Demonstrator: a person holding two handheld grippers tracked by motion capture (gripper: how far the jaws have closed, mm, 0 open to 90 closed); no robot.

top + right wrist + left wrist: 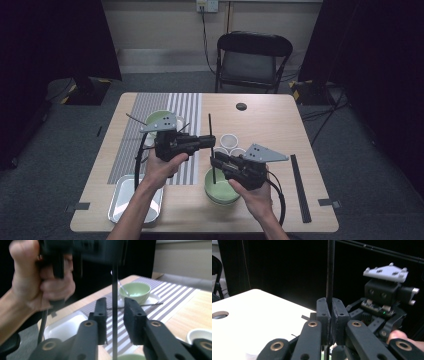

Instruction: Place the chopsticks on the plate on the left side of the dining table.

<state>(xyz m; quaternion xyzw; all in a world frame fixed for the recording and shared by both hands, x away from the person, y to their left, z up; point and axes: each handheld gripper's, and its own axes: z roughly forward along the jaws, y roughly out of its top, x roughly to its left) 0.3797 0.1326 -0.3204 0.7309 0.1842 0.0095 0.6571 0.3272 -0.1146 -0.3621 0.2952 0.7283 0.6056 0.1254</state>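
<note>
One black chopstick point(211, 145) stands upright above the near green bowl point(221, 192), clamped between the left gripper point(330, 315) jaws. The right gripper point(114, 322) jaws stand apart on either side of it, not pressing. Beyond lie white cups point(228, 140), a far bowl point(135, 291) on the striped mat point(187, 107), and a tray point(122, 197).

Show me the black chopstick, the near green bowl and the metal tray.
black chopstick point(330, 270), left gripper view, upper shaft.
near green bowl point(220, 193), high view, inner wall.
metal tray point(121, 196), high view, left floor.
</note>
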